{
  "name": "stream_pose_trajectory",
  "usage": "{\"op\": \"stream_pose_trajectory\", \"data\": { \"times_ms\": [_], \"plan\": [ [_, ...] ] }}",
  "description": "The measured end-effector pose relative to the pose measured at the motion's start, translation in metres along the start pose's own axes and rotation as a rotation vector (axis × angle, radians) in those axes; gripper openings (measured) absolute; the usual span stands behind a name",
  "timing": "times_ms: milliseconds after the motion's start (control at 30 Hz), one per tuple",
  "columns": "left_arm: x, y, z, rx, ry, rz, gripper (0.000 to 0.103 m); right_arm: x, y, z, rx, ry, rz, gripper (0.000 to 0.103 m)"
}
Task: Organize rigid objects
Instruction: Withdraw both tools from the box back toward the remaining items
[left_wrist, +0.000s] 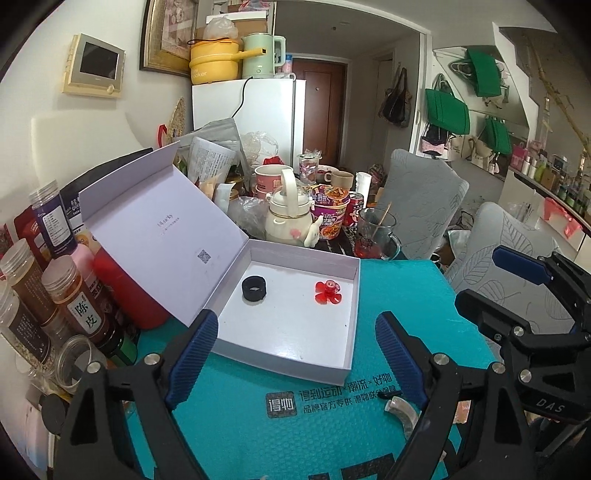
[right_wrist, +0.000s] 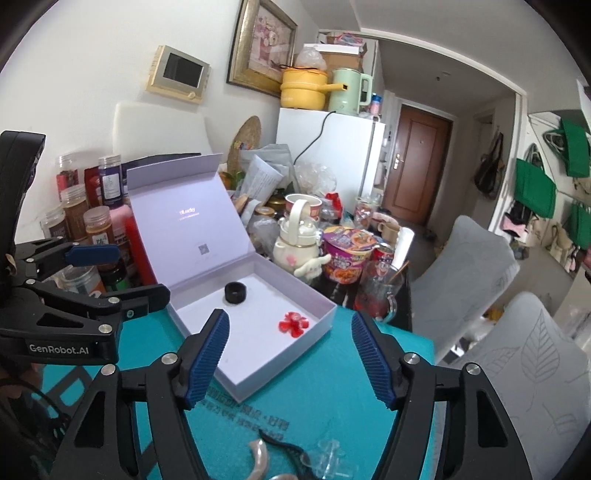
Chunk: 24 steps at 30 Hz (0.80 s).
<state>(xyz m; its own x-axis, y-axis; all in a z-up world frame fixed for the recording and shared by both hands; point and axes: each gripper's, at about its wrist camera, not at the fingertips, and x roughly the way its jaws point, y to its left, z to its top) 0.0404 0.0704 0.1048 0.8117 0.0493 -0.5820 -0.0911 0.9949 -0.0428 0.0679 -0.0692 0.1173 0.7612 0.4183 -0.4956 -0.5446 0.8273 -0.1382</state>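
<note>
I see left gripper (left_wrist: 295, 354) jaws wide apart, empty. Right gripper (right_wrist: 291, 360) likewise spread, gripping nothing. Both hover above teal mat (left_wrist: 295, 435). Open white box (left_wrist: 295, 347) on mat holds black ring (left_wrist: 253, 288) and red flower piece (left_wrist: 328, 292), well apart.

You're working in a small, cluttered room with white walls (right_wrist: 92, 74). A gilt-framed picture (right_wrist: 264, 40) hangs beside a wall-mounted intercom screen (right_wrist: 179, 72). Against that wall stands a white fridge (right_wrist: 332, 158), with a yellow pot (right_wrist: 304, 88) and a pale green kettle (right_wrist: 347, 92) on top. Past it you see a brown door (right_wrist: 419, 166) at the end of a short hallway. To your right, green tote bags (right_wrist: 535, 188) hang on the wall, and two grey leaf-patterned chairs (right_wrist: 469, 266) stand by the table in soft daylight
</note>
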Motion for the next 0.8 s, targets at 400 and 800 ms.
{"op": "stream_pose_trajectory", "data": {
  "times_ms": [400, 800],
  "plan": [
    [-0.028, -0.01, -0.033, 0.047, 0.015, -0.099, 0.088, -0.04, 0.016, -0.028, 0.008, 0.016, -0.033, 0.078],
    [-0.031, -0.01, -0.064, 0.034, 0.054, -0.136, 0.088, -0.054, 0.021, -0.071, 0.082, 0.059, -0.09, 0.079]
  ]
}}
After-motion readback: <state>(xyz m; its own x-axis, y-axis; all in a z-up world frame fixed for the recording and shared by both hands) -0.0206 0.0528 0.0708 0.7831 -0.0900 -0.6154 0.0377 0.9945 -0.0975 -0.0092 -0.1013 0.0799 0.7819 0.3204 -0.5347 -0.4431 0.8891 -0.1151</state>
